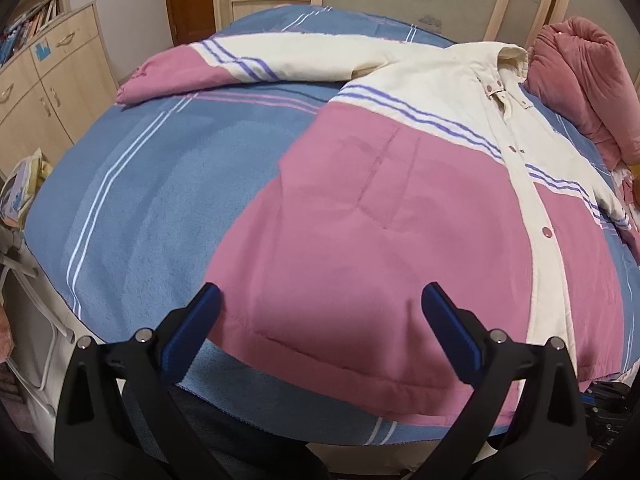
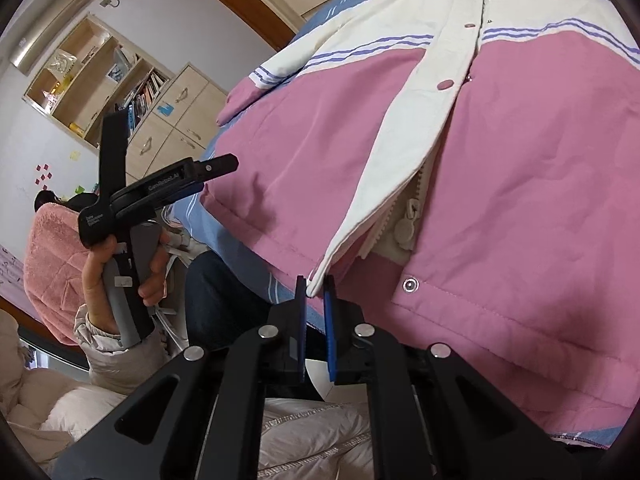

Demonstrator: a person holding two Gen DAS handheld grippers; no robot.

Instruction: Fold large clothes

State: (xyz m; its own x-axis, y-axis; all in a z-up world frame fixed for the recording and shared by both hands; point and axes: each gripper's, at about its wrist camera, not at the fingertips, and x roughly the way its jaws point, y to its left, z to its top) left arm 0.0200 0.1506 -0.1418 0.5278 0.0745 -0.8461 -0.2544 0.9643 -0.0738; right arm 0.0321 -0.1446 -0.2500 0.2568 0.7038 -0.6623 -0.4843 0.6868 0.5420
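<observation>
Jacket (image 1: 360, 208) spread flat on bed (image 1: 140, 184), unfolded. Right gripper (image 2: 316, 286) pinching cream front flap corner; left gripper (image 1: 320, 300) spread wide above hem. All folds remain.

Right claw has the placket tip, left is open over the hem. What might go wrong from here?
1. The right claw pinches only the very corner of the cream placket; a pull may slip it free.
2. The flap is unsnapped at the bottom, so lifting it may peel it back, not move the jacket.
3. The left claw hangs open, the hem unheld; the jacket may drag across the blue bedspread.
</observation>
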